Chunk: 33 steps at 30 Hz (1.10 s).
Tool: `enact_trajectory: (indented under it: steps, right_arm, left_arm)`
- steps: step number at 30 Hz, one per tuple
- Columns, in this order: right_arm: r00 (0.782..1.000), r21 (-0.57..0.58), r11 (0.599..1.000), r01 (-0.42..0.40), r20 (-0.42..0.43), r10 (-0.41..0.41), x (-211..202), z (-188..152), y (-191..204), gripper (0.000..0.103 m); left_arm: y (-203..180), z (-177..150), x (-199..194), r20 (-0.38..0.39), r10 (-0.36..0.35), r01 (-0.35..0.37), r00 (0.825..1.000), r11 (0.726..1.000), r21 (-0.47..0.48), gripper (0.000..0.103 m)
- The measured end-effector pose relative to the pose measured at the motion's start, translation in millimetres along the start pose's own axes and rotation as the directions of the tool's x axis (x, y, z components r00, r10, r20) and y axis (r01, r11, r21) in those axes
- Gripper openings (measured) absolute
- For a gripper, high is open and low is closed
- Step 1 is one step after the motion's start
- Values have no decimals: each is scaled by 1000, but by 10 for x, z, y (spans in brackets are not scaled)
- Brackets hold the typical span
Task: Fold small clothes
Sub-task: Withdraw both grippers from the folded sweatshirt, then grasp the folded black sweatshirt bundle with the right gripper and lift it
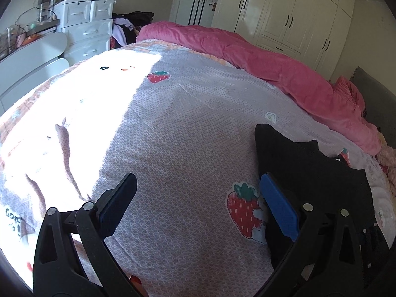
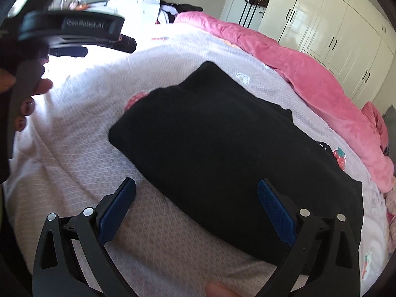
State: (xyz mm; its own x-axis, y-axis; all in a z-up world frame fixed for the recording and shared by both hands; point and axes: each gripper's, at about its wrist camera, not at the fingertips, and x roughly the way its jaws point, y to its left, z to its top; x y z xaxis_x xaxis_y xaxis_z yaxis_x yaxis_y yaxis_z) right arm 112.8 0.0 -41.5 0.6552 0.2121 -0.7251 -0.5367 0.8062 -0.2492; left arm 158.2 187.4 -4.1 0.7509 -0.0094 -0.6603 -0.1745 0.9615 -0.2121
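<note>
While both claws gape empty, black garment [image 2: 217, 143] folded flat on bedspread [image 2: 74, 148].

The bed sheet [image 1: 188, 133] lies bare and open across its middle and left part, with free room between and ahead of the spread fingers of the left gripper [image 1: 198, 185]. To the right a folded black garment [image 2: 217, 148] takes up the sheet, lying under the wide-open right gripper [image 2: 196, 190]. A pink quilt [image 1: 284, 74] is heaped along the far edge, closing that side.
</note>
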Motion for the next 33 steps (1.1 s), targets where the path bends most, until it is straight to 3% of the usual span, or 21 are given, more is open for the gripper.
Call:
enact_trajectory:
  steps: [5,12,14,15,16,17,20,22,27,29,31,33]
  right_arm:
    - [998,-2,998,56,18,-55,149,70,34,98]
    - [993,9,996,91,79,-91,180,128,-24,93]
    - [992,25,997,67,103,-70,135,122,-65,75]
    - [992,32,998,58,110,-61,129,127,-88,71]
    - [992,37,998,48,115,-52,121,126,-106,58]
    - [992,45,998,33,121,-38,112,121,-134,46]
    - [990,85,996,-5,144,-7,74,107,-236,27]
    - [987,106,994,-34,159,17,39,100,-292,21]
    - [981,150,983,-105,179,78,-3,88,-410,18]
    - [978,162,979,-122,187,91,-13,83,-427,17]
    - [976,172,976,-136,193,102,-21,75,-450,17]
    - [973,184,971,-150,200,113,-36,62,-474,16]
  left_arm:
    - [-53,-12,172,-54,-53,51,997,998,-28,93]
    - [-172,66,469,-128,-175,157,976,978,-137,93]
    - [-241,87,560,-149,-207,184,967,971,-152,93]
    - [-271,91,598,-157,-227,202,961,966,-164,93]
    - [-293,95,634,-165,-256,225,953,957,-183,93]
    - [-325,96,690,-179,-293,254,939,944,-210,93]
    - [-393,92,840,-212,-370,306,904,909,-283,93]
    - [-443,95,922,-227,-407,328,885,891,-314,93]
    - [-590,121,1040,-251,-436,342,864,876,-341,92]
    - [-668,124,1066,-261,-459,361,849,866,-346,82]
    - [-749,105,1104,-277,-477,370,834,856,-360,63]
    - [-828,94,1113,-290,-462,359,838,868,-344,45]
